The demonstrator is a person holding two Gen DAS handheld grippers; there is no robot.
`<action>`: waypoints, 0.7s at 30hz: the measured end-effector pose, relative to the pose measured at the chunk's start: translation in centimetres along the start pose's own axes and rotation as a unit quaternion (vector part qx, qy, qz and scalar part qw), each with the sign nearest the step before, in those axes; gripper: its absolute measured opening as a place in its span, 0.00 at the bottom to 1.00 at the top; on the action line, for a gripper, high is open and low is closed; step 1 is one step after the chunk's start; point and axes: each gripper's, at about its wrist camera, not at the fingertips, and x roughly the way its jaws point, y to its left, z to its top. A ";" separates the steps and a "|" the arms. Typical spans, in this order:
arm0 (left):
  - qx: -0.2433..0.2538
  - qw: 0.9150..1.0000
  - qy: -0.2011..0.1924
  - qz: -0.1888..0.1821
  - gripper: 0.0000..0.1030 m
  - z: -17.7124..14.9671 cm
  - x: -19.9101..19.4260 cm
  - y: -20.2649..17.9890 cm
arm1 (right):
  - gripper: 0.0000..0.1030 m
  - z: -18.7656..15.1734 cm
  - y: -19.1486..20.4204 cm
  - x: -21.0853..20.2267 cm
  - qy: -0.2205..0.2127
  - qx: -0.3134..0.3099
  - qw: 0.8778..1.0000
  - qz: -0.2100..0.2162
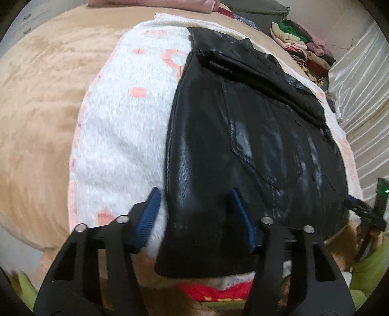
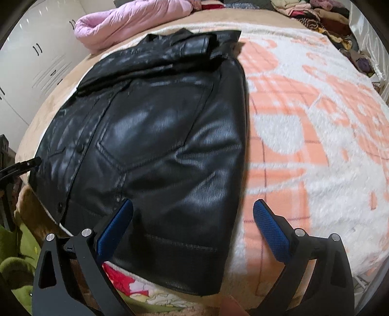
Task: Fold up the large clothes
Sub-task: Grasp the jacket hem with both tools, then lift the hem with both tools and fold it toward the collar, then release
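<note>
A black jacket lies flat on the blanket at the bed's near edge. Both tools hover low over its hem, left and right, jaws spread, holding nothing.

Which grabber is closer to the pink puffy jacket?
Probably the left gripper, at the black leather jacket's hem corner on the pink puffer jacket's side; the right gripper is at the other corner.
</note>
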 end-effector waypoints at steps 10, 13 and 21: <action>-0.003 1.000 0.002 0.000 0.21 -0.8 0.3 -0.2 | 0.37 -1.1 0.4 -0.4 0.001 -0.017 1.000 0.018; -0.007 1.000 -0.006 -0.009 0.11 -0.7 -0.2 -0.2 | 0.17 -1.0 -0.1 -1.3 -0.013 -0.012 0.999 0.029; 0.001 0.999 -0.033 -0.028 0.05 -0.4 -2.7 -0.8 | 0.11 -1.4 -0.4 -4.0 -0.042 -0.013 0.997 0.060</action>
